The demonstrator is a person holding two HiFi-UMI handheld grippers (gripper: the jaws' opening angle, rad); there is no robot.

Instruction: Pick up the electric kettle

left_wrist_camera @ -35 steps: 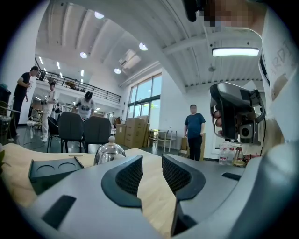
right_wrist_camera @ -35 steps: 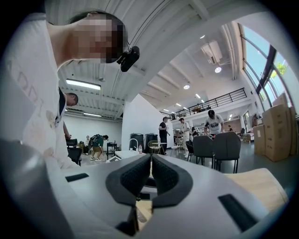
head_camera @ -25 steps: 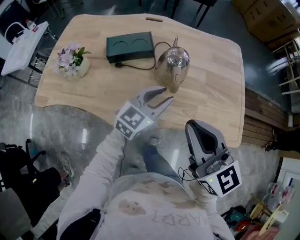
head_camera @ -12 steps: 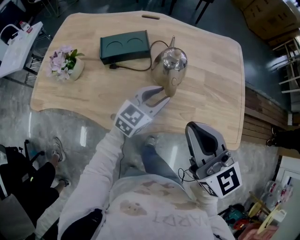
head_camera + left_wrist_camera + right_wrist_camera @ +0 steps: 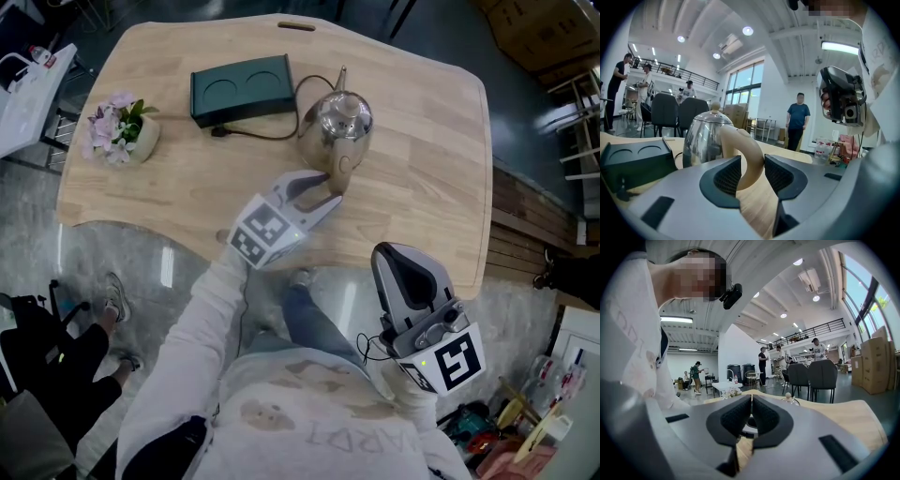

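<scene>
Left gripper fingers opening around electric kettle handle, not clamped; right gripper fingers together. Polished body probably slick, weighty: take the handle.

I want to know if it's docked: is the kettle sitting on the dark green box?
No, the kettle stands on the bare table, to the right of the dark green box.

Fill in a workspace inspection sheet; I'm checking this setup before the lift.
Surface: light wooden table, mostly bare.
Job's things: shiny steel electric kettle, upright; beige handle faces the person.
Clutter: dark green rectangular base; small pot of pink flowers.
Grippers: left hand-held gripper, jaws opening, handle between them; right hand-held gripper shut, empty, off the table.
Cables: black cable between base and kettle.
Surroundings: grey floor, cardboard boxes.
</scene>
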